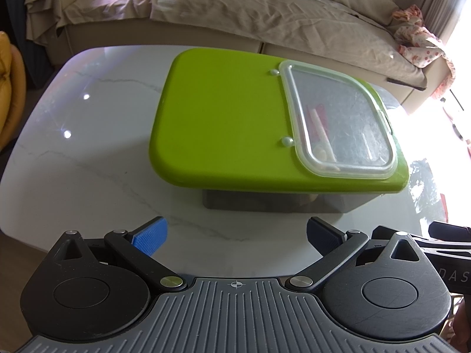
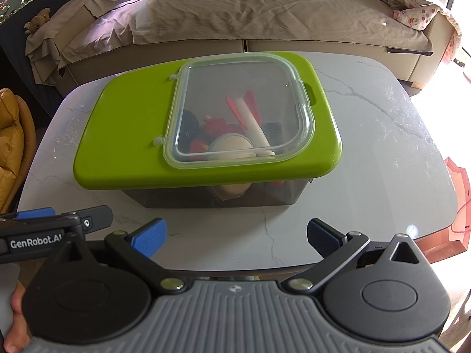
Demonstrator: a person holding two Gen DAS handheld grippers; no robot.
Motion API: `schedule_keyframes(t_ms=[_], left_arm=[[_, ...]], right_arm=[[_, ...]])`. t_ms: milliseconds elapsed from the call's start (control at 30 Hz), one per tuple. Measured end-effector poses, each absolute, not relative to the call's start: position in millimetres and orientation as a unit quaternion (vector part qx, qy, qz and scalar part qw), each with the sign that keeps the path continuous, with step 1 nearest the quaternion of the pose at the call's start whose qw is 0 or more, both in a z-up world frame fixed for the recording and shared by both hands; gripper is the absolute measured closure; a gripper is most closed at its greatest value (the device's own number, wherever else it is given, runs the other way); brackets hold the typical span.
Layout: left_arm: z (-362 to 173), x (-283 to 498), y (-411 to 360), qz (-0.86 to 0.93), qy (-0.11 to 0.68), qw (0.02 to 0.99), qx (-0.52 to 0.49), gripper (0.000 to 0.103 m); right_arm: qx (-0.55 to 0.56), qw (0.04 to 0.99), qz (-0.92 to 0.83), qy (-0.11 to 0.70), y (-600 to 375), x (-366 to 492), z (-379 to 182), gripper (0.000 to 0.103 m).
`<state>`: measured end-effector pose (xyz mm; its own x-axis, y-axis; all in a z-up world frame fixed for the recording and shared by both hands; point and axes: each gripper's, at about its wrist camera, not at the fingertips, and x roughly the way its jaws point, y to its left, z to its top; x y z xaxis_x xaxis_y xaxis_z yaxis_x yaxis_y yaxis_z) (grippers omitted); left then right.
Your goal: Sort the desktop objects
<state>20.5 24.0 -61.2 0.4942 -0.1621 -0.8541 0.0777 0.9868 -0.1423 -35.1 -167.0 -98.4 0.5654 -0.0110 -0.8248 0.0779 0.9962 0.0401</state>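
Observation:
A grey storage box with a green lid (image 1: 223,117) (image 2: 123,135) stands on the white marble table (image 1: 88,161) (image 2: 382,153). Its clear hinged window (image 1: 338,117) (image 2: 238,108) is closed. Through the window I see several small items inside, among them a white stick (image 2: 253,123), red pieces (image 2: 217,126) and a round beige object (image 2: 232,147). My left gripper (image 1: 235,238) is open and empty, near the table's front edge, short of the box. My right gripper (image 2: 235,238) is open and empty too, in front of the box. The left gripper's side (image 2: 53,223) shows in the right wrist view.
A sofa under a beige cover (image 1: 235,8) (image 2: 235,8) runs behind the table. A yellow cushion (image 1: 11,94) (image 2: 11,147) lies at the left. A patterned cloth (image 1: 418,38) hangs on the sofa's right end. An orange-red bag (image 2: 456,206) stands right of the table.

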Motion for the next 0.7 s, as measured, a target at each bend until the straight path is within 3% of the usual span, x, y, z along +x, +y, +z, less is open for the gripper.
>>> schedule_keyframes(t_ms=[433, 700], left_arm=[[-60, 19, 30, -0.066, 0.495, 0.864, -0.063, 0.000], [-49, 8, 22, -0.050, 0.447, 0.893, -0.014, 0.000]], right_arm=[[0.037, 0.886, -0.020, 0.462, -167, -36, -97, 0.000], [0.018, 0.895, -0.025, 0.446, -164, -41, -93, 0.000]])
